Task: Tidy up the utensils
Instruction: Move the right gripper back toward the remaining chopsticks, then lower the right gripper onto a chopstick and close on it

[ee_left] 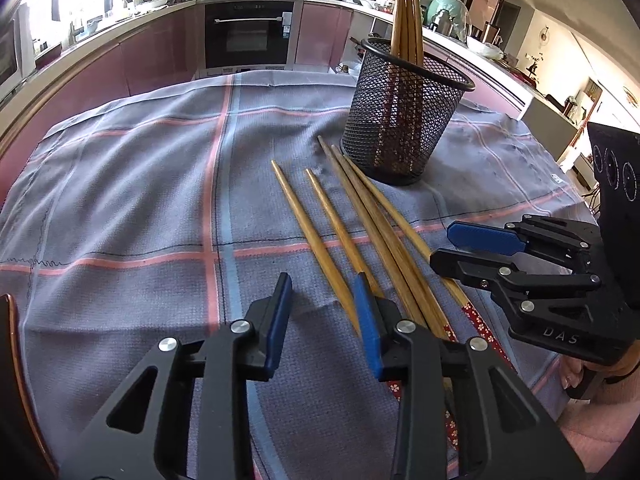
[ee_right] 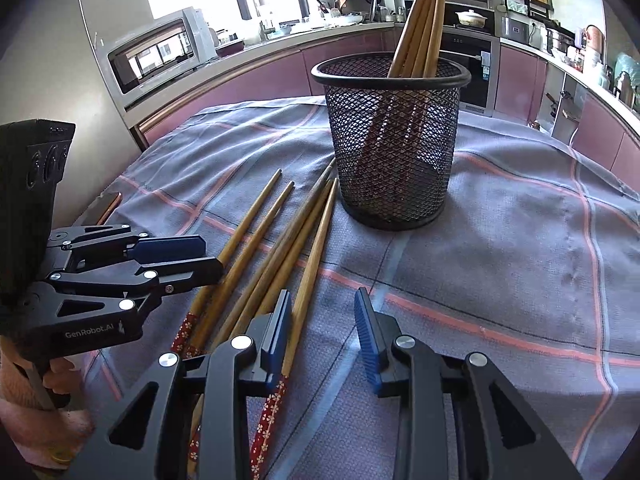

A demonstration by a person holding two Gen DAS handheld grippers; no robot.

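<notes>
Both my left gripper (ee_left: 324, 316) and right gripper (ee_right: 322, 332) are part-open, empty; bunched chopsticks (ee_left: 360, 216) could roll apart if I nudge them

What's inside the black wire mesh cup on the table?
The black wire mesh cup holds a few brown wooden chopsticks, standing tilted with narrow ends above the rim. Their lower ends show dimly through the mesh; the exact count and the cup's bottom stay unclear.

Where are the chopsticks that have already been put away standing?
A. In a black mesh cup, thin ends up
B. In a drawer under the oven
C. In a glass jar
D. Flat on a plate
A: several wooden chopsticks lean inside the black mesh cup on the cloth, their thin ends rising above its rim.
</notes>
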